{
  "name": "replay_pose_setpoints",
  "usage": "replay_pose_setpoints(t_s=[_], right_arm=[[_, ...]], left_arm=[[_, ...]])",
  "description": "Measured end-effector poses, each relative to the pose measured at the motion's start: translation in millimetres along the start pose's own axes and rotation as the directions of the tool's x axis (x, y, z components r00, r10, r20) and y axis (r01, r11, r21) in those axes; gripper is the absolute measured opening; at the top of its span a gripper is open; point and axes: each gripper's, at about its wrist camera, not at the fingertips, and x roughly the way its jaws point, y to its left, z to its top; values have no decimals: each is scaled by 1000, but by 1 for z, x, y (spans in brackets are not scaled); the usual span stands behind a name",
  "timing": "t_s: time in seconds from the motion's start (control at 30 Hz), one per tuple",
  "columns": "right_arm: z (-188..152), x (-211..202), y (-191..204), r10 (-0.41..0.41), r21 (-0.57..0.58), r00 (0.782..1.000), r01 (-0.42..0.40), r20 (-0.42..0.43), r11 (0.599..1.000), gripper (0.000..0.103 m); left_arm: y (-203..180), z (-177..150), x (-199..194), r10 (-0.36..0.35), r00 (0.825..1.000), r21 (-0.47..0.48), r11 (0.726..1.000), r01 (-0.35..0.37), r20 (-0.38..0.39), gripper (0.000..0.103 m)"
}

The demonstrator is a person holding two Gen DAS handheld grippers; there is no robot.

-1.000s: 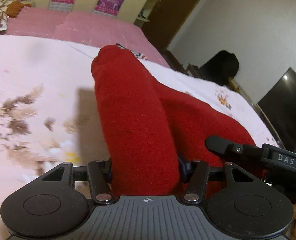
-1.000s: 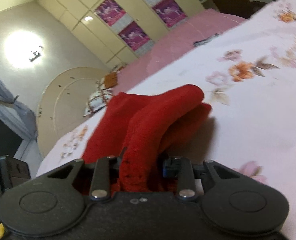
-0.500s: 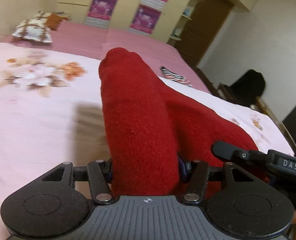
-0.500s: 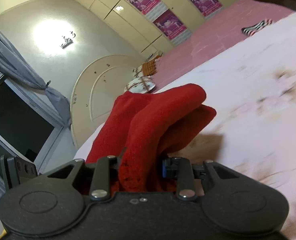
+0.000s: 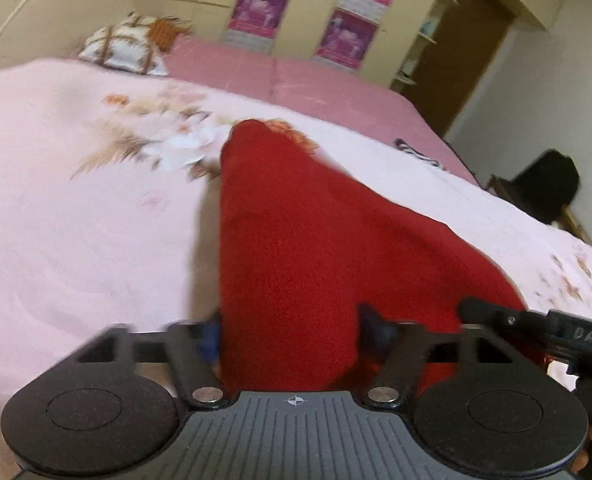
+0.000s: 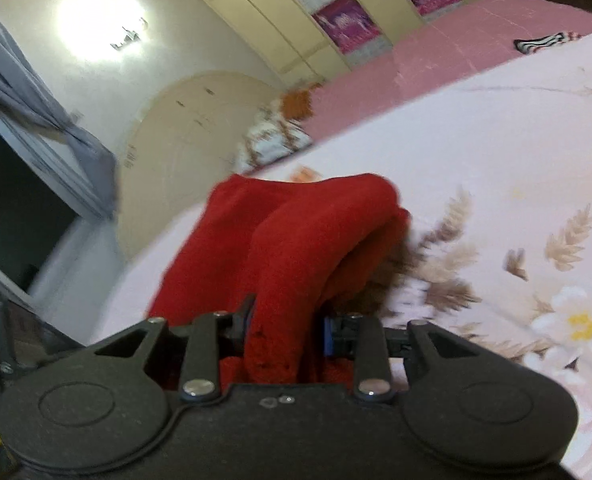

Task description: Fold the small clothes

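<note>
Left gripper point(image 5: 292, 336), jaws just widened, loosely brackets the red knit garment point(image 5: 315, 248). Right gripper point(image 6: 284, 326), jaws easing apart, still pinches the garment above the floral bedsheet point(image 6: 495, 168).

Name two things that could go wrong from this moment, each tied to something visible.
1. The left gripper has just been opening around the red garment; released early, the fold may land crooked on the floral bedspread.
2. The right gripper has been opening too with bunched cloth between its fingers; it could slip or snag.
</note>
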Motion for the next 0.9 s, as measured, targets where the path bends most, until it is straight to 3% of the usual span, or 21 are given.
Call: replay_pose_setpoints(t_s=[0.07, 0.23, 0.37, 0.53, 0.63, 0.73, 0.9], right_arm=[[-4, 1, -6, -57, -17, 998, 57, 3, 998, 44], [-6, -26, 11, -140, -116, 988, 148, 71, 982, 44], [-13, -65, 41, -134, -225, 980, 165, 147, 960, 41], [-45, -77, 78, -117, -386, 989, 141, 87, 912, 40], [-71, -68, 82, -170, -427, 985, 168, 33, 889, 39], [-88, -50, 74, -232, -464, 973, 205, -2, 862, 36], [-84, -60, 85, -239, -405, 971, 223, 11, 887, 41]], left_arm=[[4, -3, 1, 3, 1000, -3, 1000, -3, 11, 87], [-4, -5, -22, 42, 998, 32, 999, -43, 55, 87], [2, -14, -53, 34, 997, 60, 997, -38, 68, 87], [3, -48, -76, 47, 998, 109, 993, -50, 30, 87], [1, -66, -66, 74, 997, 111, 991, -72, -11, 87], [0, -70, -60, 102, 995, 121, 987, -101, 0, 90], [-7, -65, -65, 143, 989, 123, 983, -140, -21, 91]])
